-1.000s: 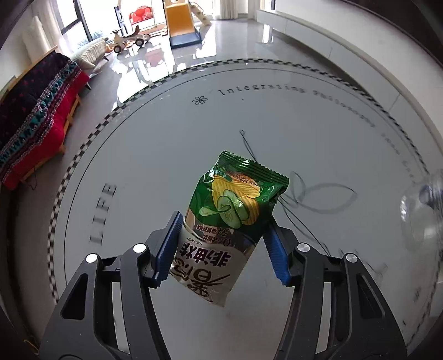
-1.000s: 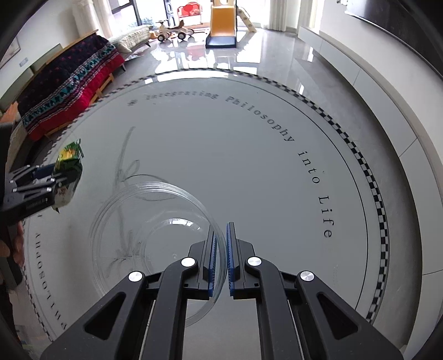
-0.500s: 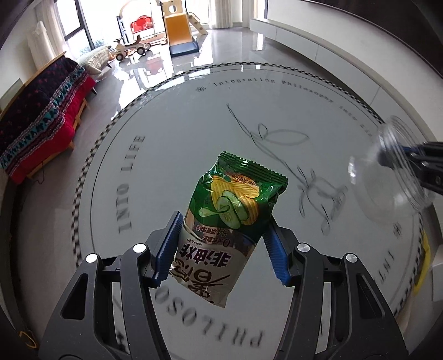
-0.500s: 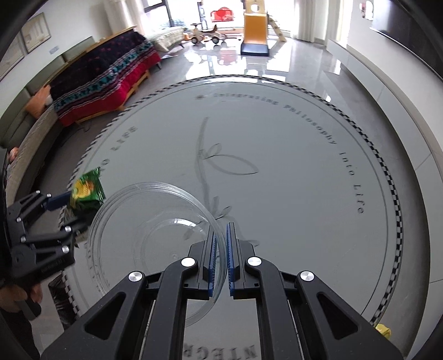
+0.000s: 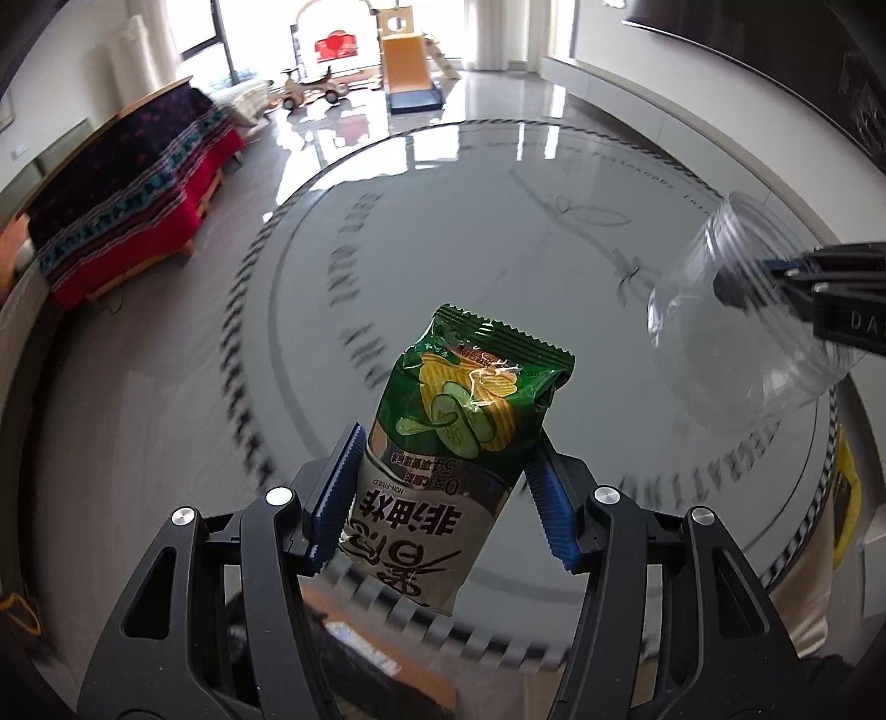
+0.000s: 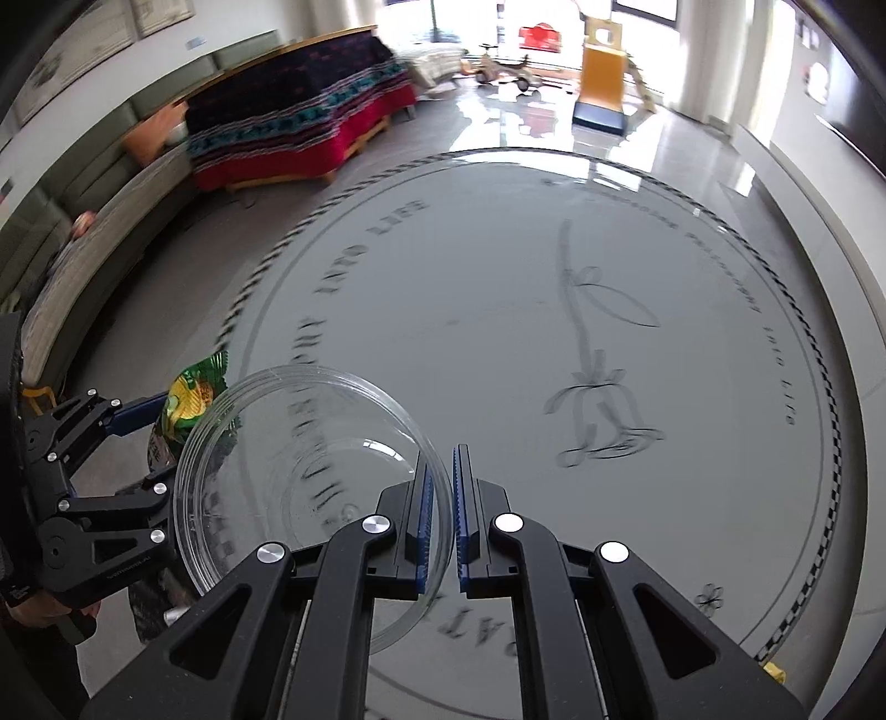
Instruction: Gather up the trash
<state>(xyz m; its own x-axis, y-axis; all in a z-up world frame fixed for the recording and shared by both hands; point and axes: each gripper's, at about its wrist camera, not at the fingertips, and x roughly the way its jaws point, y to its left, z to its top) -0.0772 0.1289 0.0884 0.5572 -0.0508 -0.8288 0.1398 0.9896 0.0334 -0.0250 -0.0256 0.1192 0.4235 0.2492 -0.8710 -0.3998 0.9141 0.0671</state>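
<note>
Right wrist view, glossy lettered floor, red sofa

Daylight floods from the far windows, glaring off the glossy floor. The floor lettering beside the grippers smears; fisheye edges bend dark.

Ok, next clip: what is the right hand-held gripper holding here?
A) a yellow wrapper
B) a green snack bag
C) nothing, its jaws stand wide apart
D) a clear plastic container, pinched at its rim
D: the right hand-held gripper has its jaws nearly closed on the rim of the clear plastic container, while the green snack bag sits in the left hand-held gripper.
</note>
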